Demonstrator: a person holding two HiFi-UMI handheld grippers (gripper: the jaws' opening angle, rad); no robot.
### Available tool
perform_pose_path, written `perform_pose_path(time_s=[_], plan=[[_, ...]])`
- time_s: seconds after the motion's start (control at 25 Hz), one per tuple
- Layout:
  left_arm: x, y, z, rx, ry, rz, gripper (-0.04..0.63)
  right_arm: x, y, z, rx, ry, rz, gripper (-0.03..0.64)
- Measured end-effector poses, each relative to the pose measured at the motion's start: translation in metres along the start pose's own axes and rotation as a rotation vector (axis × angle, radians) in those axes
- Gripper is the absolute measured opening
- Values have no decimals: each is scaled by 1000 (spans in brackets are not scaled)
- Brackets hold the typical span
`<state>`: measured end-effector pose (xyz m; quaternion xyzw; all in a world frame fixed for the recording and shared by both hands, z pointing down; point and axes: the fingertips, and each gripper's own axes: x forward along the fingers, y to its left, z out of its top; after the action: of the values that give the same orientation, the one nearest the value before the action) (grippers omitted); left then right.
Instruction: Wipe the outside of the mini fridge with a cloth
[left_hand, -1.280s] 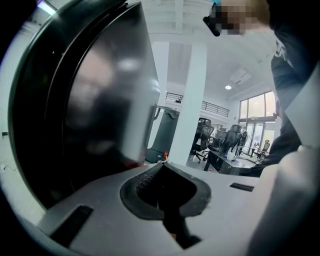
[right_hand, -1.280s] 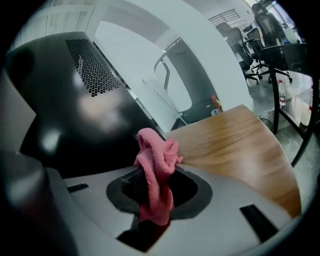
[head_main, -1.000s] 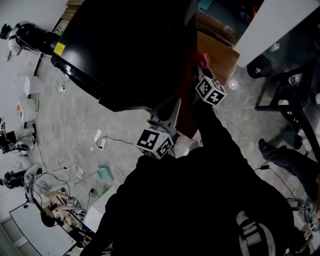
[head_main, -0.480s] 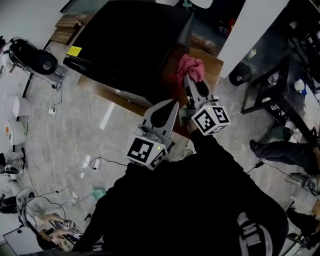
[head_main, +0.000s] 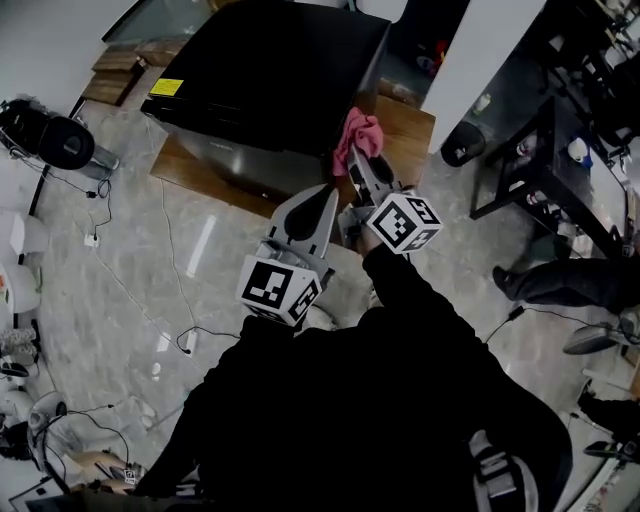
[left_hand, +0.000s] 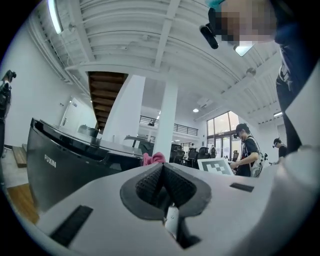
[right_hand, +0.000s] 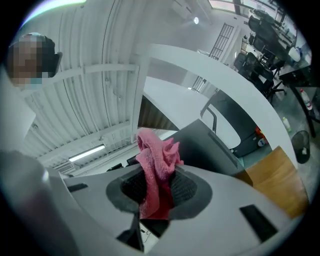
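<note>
Your right tool (head_main: 358, 168) clamps the pink cloth (head_main: 358, 134) by a corner of the black fridge (head_main: 270, 70). Your left tool (head_main: 322, 200) has its jaws together on nothing, close beside the right.

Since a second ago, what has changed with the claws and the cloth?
The right claw drew the pink cloth along the right side of the mini fridge toward its near corner. Nothing grabbed or released: the right claw stays shut on the cloth; the left claw stays shut and empty, short of the fridge.

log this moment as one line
right claw: shut on pink cloth | cloth by mini fridge corner, contact unclear | left claw: shut, empty
</note>
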<state>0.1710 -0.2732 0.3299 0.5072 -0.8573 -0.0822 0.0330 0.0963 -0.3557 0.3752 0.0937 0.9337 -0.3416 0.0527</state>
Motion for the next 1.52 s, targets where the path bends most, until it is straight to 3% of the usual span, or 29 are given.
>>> perform_pose_path(time_s=[0.24, 0.6, 1.08, 1.52], plan=[[-13, 11, -23, -12, 10, 19, 6, 2, -12, -10, -40, 1, -48, 103], [15, 10, -87, -31, 38, 31, 6, -1, -73, -59, -9, 65, -116, 103], [39, 36, -211, -62, 183, 121, 6, -13, -200, -173, 82, 219, -281, 103], [40, 67, -294, -111, 313, 185, 6, -29, -275, -274, 144, 389, -483, 98]])
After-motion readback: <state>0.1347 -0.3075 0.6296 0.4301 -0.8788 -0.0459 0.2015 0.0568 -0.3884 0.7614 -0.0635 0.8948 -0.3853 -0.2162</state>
